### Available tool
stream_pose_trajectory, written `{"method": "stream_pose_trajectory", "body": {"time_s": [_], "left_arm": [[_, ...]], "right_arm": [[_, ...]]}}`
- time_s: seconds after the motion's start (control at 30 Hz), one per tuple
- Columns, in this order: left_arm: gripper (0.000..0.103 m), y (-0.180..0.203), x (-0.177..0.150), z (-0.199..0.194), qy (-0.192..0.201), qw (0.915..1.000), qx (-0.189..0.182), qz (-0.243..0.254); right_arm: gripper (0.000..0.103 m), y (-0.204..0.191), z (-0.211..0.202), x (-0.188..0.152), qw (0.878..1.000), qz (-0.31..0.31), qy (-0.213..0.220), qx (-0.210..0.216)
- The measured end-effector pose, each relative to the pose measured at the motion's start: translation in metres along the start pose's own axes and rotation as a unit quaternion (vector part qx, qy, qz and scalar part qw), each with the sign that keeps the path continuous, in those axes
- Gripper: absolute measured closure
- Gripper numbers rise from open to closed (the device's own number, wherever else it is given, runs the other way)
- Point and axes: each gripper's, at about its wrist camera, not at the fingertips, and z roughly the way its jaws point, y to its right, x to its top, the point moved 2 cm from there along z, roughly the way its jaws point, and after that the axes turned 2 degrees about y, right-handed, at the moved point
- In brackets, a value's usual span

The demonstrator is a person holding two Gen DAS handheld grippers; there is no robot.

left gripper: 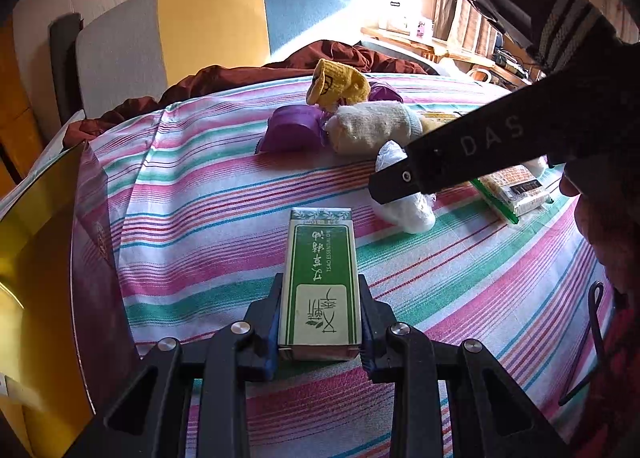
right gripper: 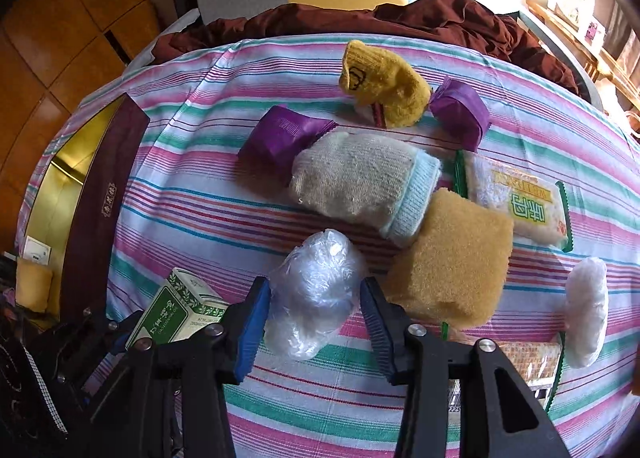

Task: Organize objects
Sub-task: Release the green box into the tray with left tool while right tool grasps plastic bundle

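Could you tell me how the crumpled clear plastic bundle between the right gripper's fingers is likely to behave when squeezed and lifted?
The plastic bundle looks like thin crinkled film, so it probably squashes easily. It seems light for its bulk. Its glossy surface may slip.

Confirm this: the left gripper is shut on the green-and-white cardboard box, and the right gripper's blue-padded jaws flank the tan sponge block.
One error: the right gripper flanks the crumpled clear plastic bag, not the tan sponge block beside it, per the right wrist view. The left gripper is indeed shut on the green-and-white cardboard box.
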Motion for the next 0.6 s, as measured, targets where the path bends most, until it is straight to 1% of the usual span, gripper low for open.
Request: {"method": "stream_pose_trajectory", "body": {"time_s": [0.13,0.33,0.43,0.6], "left_arm": [[0.072,-0.001,0.000,0.000,0.000,1.0000,-0.002,-0.001],[0.073,-0.004,0.002,-0.008,-0.021,0.9996,-0.008,-0.016],[0.073,-0.004,0.003,-0.023,-0.010,0.9997,-0.011,-0.019],[0.073,-0.007,0.006,-0.048,0.004,0.9997,-0.006,-0.023]], "right_arm": [[0.064,0.001,0.000,0.000,1.000,-0.009,0.002,0.000],[0.064,0.005,-0.003,0.001,1.000,-0.007,0.003,0.004],[0.064,0.004,-0.004,0.000,1.000,-0.009,0.001,0.013],[0.064,-0.003,-0.003,-0.001,1.000,-0.020,0.001,0.012]]}}
